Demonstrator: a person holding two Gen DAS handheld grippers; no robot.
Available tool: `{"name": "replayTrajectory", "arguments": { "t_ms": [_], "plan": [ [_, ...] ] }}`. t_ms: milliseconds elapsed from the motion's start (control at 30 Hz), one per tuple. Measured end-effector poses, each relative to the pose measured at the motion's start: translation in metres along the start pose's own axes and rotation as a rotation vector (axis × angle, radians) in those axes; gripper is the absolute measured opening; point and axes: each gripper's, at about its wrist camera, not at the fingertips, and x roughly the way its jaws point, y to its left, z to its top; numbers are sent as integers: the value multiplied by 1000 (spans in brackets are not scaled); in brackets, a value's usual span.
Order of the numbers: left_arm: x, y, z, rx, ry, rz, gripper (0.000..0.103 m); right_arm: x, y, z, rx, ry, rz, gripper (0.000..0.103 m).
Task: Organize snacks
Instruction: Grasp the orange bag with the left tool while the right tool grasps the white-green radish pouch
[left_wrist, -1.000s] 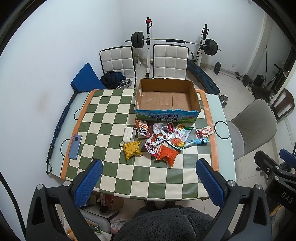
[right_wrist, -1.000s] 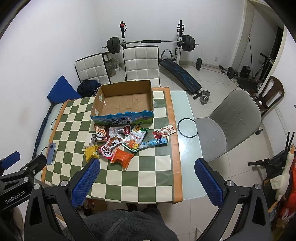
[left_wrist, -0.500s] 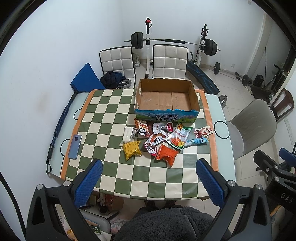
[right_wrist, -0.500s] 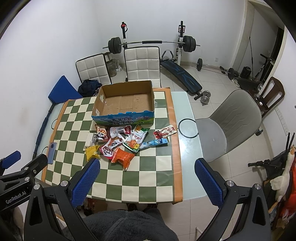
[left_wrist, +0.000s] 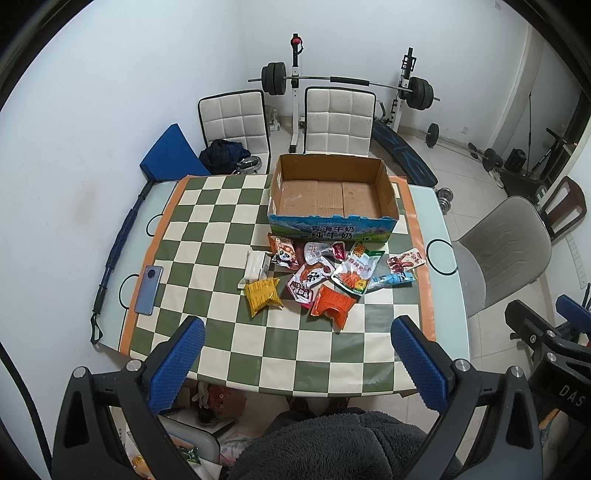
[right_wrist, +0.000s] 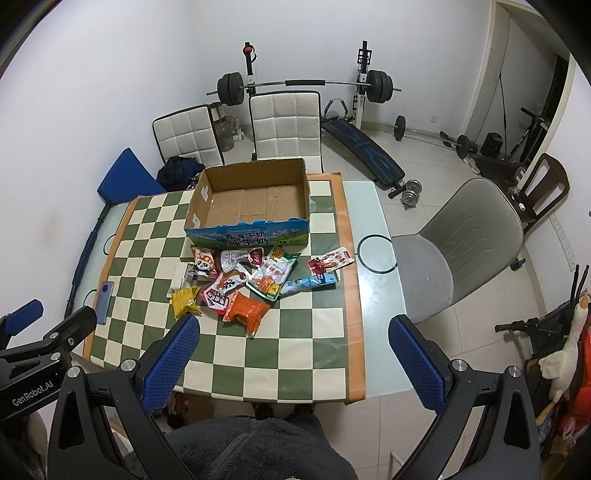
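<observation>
Hovering high above the green-and-cream checkered tabletop (left_wrist: 229, 206), both grippers, left (left_wrist: 295, 354) and right (right_wrist: 293, 350), spread their blue-padded fingers (left_wrist: 177, 362) wide, empty; colourful foil snack packets (left_wrist: 325, 273) lie scattered just before the open empty cardboard box (left_wrist: 332, 195).

Snack pile: the red-and-white foil pouch (left_wrist: 309, 281) is half buried under the green-edged packet (left_wrist: 357, 268) and the orange ridged bag (left_wrist: 333, 305), so its label's mostly covered.
Small print: packet text is too tiny to read in either view.
White carton (right_wrist: 181, 276): partly hidden behind the panda-print packet (right_wrist: 204, 262) from the right wrist.
Under the tabletop (left_wrist: 452, 295): clutter there, can't make it out.
Yellow crinkled bag (right_wrist: 185, 301): its lower corner sits behind the right hand-held gripper's blue fingertip (right_wrist: 173, 357).
</observation>
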Motion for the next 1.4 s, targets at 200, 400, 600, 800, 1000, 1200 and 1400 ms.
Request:
{"name": "replayTrajectory", "arguments": {
  "t_ms": [200, 400, 600, 800, 1000, 1200, 1400],
  "plan": [
    [0, 0, -1, 0, -2, 1, 103, 1, -3, -1, 2, -1, 1, 103],
    [0, 0, 0, 3, -3, -2, 103, 3, -3, 0, 6, 2, 5, 103],
    [32, 17, 14, -8, -57, 57, 103, 24, 15, 5, 62, 5, 38, 103],
    [121, 50, 24, -57, 46, 91, 103, 128, 7, 11, 178, 123, 103, 103],
    [211, 69, 18, -123, 219, 95, 103, 253, 11, 11, 246, 285, 130, 103],
    [280, 66, 2, -169, 346, 158, 103, 374, 14, 23, 308, 414, 133, 103],
    [326, 59, -13, -232, 480, 183, 102, 480, 24, 41, 354, 506, 72, 103]
  ]
}}
